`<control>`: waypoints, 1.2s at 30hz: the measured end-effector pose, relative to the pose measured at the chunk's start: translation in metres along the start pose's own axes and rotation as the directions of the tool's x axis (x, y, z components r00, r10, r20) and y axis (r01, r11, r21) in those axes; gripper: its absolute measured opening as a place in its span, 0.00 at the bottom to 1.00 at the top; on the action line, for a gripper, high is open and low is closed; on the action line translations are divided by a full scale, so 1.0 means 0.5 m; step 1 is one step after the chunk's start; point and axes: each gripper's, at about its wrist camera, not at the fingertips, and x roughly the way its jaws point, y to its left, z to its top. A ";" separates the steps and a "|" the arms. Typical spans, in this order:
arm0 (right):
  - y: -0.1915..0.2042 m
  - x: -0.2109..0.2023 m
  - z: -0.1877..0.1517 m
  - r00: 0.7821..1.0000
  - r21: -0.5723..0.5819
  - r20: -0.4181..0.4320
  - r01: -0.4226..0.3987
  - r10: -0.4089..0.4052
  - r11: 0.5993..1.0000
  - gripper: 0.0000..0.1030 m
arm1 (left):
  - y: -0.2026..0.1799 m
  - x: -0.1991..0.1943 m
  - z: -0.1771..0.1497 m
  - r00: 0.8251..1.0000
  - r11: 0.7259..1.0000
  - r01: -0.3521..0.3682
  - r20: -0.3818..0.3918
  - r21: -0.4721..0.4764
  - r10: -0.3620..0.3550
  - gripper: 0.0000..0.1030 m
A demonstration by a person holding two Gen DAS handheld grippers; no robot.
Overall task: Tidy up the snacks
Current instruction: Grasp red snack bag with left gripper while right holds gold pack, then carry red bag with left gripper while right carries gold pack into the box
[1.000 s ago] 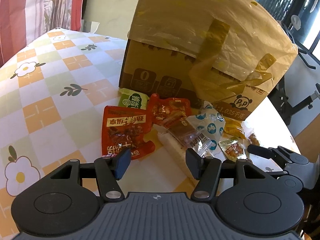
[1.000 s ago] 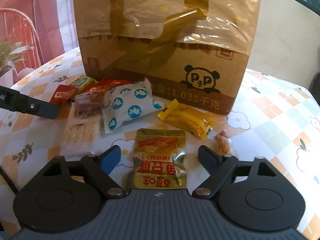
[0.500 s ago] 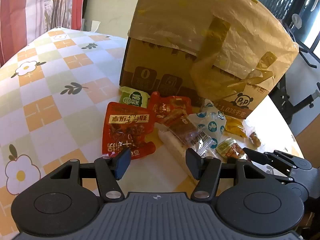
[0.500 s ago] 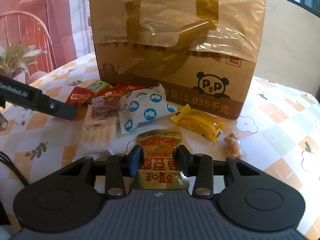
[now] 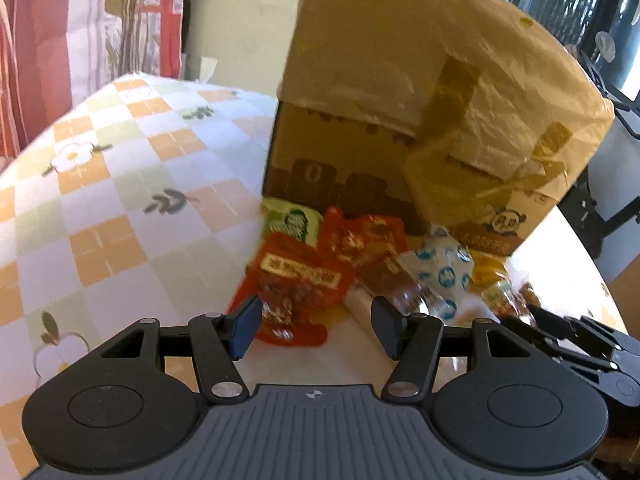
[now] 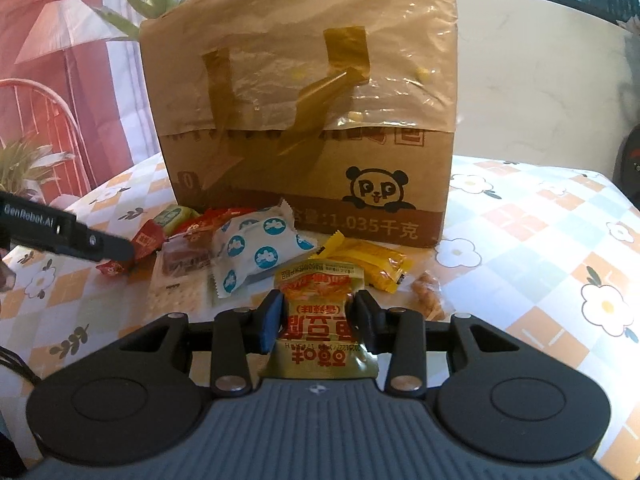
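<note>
My right gripper [image 6: 318, 322] is shut on a gold and orange snack packet [image 6: 320, 320] and holds it raised above the table. More snacks lie in front of a cardboard box [image 6: 312, 160]: a white packet with blue dots [image 6: 256, 252], a yellow packet [image 6: 368, 262], a clear cracker pack [image 6: 176, 292], red packets [image 6: 148, 240] and a green packet [image 6: 176, 214]. My left gripper [image 5: 316, 326] is open and empty, just short of a large red packet [image 5: 296, 284]. The box [image 5: 420, 120] stands behind the pile in the left wrist view.
The table has a checked flower cloth [image 6: 540, 240]. A small loose nut snack [image 6: 428, 292] lies right of the yellow packet. The left gripper's finger [image 6: 72, 236] shows at the left of the right wrist view. The right gripper [image 5: 580, 344] shows at the lower right of the left wrist view.
My right gripper closed on the gold and orange packet and lifted it off the table. My left gripper stayed open and rose slightly; its view is blurred from motion.
</note>
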 end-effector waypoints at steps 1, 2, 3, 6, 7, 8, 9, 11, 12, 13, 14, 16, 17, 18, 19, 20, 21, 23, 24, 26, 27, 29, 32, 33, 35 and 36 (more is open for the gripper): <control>0.000 0.001 0.000 1.000 0.000 0.000 -0.001 0.001 1.000 0.40 | 0.001 -0.001 0.004 1.000 1.000 -0.008 0.006 0.006 0.008 0.61; 0.000 0.001 -0.001 1.000 0.000 -0.001 -0.002 0.002 1.000 0.40 | 0.002 -0.001 0.008 1.000 1.000 -0.018 0.013 0.018 0.018 0.61; 0.000 0.001 -0.001 1.000 0.000 -0.001 -0.003 0.003 1.000 0.40 | 0.003 -0.001 0.011 1.000 0.999 -0.023 0.019 0.031 0.023 0.63; -0.003 -0.002 -0.003 1.000 0.009 0.001 -0.002 0.002 1.000 0.40 | 0.009 0.011 0.018 0.999 0.995 -0.031 0.009 0.096 0.030 0.71; -0.003 -0.001 -0.003 1.000 0.012 0.001 -0.001 0.001 1.000 0.40 | 0.012 0.021 0.019 1.000 0.993 -0.016 -0.017 0.118 0.018 0.71; -0.004 0.000 -0.003 1.000 0.015 0.000 -0.001 0.001 1.000 0.40 | 0.016 0.028 0.018 0.999 0.990 0.004 -0.039 0.137 0.002 0.71; -0.004 0.000 -0.003 1.000 0.016 -0.001 -0.001 0.001 1.000 0.40 | 0.018 0.035 0.016 0.998 0.987 0.019 -0.054 0.159 -0.011 0.71; -0.004 0.000 -0.003 1.000 0.017 -0.003 -0.003 0.003 1.000 0.40 | 0.015 0.044 0.013 0.997 0.975 0.032 -0.070 0.220 -0.016 0.71; -0.004 0.000 -0.003 1.000 0.017 -0.004 -0.003 0.003 1.000 0.40 | 0.013 0.049 0.011 0.997 0.969 0.024 -0.073 0.245 -0.006 0.71; -0.004 0.001 -0.003 1.000 0.016 -0.005 -0.003 0.003 1.000 0.40 | 0.014 0.054 0.009 0.997 0.965 0.014 -0.075 0.262 0.005 0.71; -0.003 0.001 -0.003 1.000 0.015 -0.006 -0.003 0.003 1.000 0.40 | 0.015 0.061 0.010 0.997 0.963 0.006 -0.079 0.270 0.016 0.71; -0.002 0.003 -0.002 1.000 0.013 -0.010 -0.002 0.002 1.000 0.40 | 0.022 0.068 0.013 0.997 0.965 0.003 -0.073 0.263 0.017 0.73; -0.002 0.003 -0.002 1.000 0.013 -0.012 -0.002 0.002 1.000 0.40 | 0.024 0.073 0.016 0.997 0.966 0.003 -0.072 0.258 0.016 0.74; -0.003 0.004 -0.001 1.000 0.014 -0.013 -0.002 0.002 1.000 0.40 | 0.027 0.077 0.021 0.997 0.967 0.001 -0.070 0.254 0.017 0.74; -0.003 0.004 -0.001 1.000 0.014 -0.014 -0.002 0.002 1.000 0.40 | 0.029 0.080 0.024 0.998 0.969 -0.003 -0.066 0.249 0.020 0.74; -0.003 0.005 -0.001 1.000 0.014 -0.016 -0.002 0.002 1.000 0.40 | 0.033 0.082 0.026 0.998 0.970 -0.006 -0.061 0.243 0.022 0.75; -0.003 0.006 -0.001 1.000 0.014 -0.017 -0.001 0.002 1.000 0.40 | 0.035 0.086 0.029 0.998 0.971 -0.009 -0.057 0.238 0.023 0.75; -0.003 0.007 0.000 1.000 0.015 -0.021 -0.001 0.002 1.000 0.40 | 0.039 0.087 0.028 0.999 0.973 -0.010 -0.046 0.232 0.021 0.75; -0.003 0.007 0.000 1.000 0.014 -0.022 -0.001 0.001 1.000 0.40 | 0.040 0.090 0.030 0.999 0.972 -0.007 -0.044 0.234 0.017 0.74; -0.003 0.008 -0.001 1.000 0.014 -0.024 -0.001 0.001 1.000 0.40 | 0.039 0.087 0.023 0.999 0.967 -0.015 -0.033 0.256 0.025 0.72; -0.003 0.009 0.000 1.000 0.014 -0.026 -0.001 0.002 1.000 0.40 | 0.036 0.088 0.020 0.999 0.964 -0.027 -0.025 0.265 0.035 0.65; -0.005 0.010 0.000 1.000 0.014 -0.027 -0.002 0.003 1.000 0.40 | 0.039 0.079 0.015 0.999 0.966 -0.028 -0.015 0.256 0.033 0.62; -0.006 0.011 0.000 1.000 0.014 -0.029 -0.004 0.005 1.000 0.40 | 0.055 0.061 0.009 1.000 0.982 0.028 -0.001 0.189 -0.028 0.50; -0.006 0.012 0.000 0.999 0.013 -0.031 -0.005 0.005 1.000 0.40 | 0.055 0.056 0.008 0.999 0.983 0.030 0.005 0.182 -0.032 0.47; -0.005 0.013 -0.001 0.999 0.010 -0.035 -0.007 0.008 1.000 0.40 | 0.052 0.048 0.004 0.999 0.981 0.031 0.011 0.190 -0.033 0.45; -0.005 0.014 -0.001 0.999 0.008 -0.036 -0.008 0.008 1.000 0.40 | 0.050 0.045 0.002 0.999 0.980 0.036 0.009 0.193 -0.038 0.44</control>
